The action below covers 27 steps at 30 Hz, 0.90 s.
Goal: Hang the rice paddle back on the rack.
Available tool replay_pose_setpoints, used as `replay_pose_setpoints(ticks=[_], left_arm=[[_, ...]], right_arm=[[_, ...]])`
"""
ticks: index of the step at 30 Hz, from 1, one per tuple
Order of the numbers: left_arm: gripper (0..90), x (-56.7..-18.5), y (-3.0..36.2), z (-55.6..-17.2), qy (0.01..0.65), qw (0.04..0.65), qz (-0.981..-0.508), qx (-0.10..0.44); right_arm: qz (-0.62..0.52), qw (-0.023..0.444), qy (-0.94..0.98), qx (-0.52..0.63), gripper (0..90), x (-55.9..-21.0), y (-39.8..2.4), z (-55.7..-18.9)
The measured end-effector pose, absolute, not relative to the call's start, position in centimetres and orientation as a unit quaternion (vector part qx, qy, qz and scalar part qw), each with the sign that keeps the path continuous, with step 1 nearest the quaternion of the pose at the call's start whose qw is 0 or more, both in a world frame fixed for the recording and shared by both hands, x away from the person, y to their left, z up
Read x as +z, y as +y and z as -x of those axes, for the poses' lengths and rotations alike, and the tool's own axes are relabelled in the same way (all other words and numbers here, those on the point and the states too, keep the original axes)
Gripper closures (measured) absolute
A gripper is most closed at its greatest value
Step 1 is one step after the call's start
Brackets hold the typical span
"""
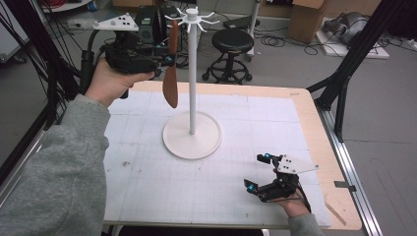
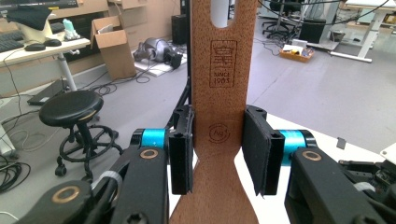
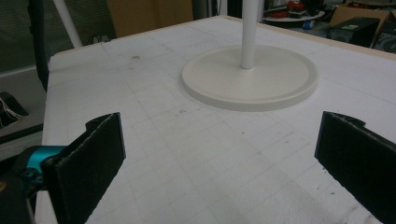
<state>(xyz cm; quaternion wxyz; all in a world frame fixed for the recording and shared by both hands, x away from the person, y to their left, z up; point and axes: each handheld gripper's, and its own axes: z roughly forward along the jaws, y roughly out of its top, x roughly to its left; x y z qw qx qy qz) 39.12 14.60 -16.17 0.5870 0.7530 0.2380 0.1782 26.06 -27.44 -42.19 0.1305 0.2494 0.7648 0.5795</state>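
A brown wooden spatula (image 1: 170, 83) hangs upright beside the white hook stand (image 1: 192, 73), its slotted top close to one of the stand's hooks; whether it rests on the hook I cannot tell. My left gripper (image 1: 166, 61) is raised at the back left and shut on the spatula's neck. In the left gripper view both pads press the spatula (image 2: 219, 88) from the sides, with my left gripper (image 2: 218, 149) below the stamped logo. My right gripper (image 1: 258, 172) rests low at the table's front right, jaws wide open. From my right gripper (image 3: 219, 158) the stand's round base (image 3: 250, 77) lies ahead.
The white gridded mat (image 1: 246, 147) covers the wooden table. Behind the table stand a black stool (image 1: 232, 42) and cardboard boxes (image 1: 305, 17), with cables on the floor. A black frame post (image 1: 344, 83) rises at the right.
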Motion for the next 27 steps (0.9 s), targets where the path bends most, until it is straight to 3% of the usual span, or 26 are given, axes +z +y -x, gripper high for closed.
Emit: replay_pose_setpoints(ticks=[11,17,22,27], left_arm=[[63.8,-16.3,14.3,-39.1,0.258,0.587,-0.743,0.191],[44.8,-17.4,14.9,-39.0,0.263,0.583,-0.745,0.193],[36.7,-18.6,16.4,-38.6,0.262,0.587,-0.743,0.185],[19.5,-19.7,17.1,-37.6,0.240,0.600,-0.738,0.195]], right_arm=[[-0.252,0.135,0.765,0.578,0.2,-42.2,-27.5,-25.9],[-0.255,0.139,0.761,0.579,0.2,-42.1,-27.6,-25.8],[-0.258,0.142,0.759,0.581,0.2,-42.1,-27.8,-25.9],[-0.258,0.143,0.759,0.580,0.2,-42.1,-27.7,-25.9]])
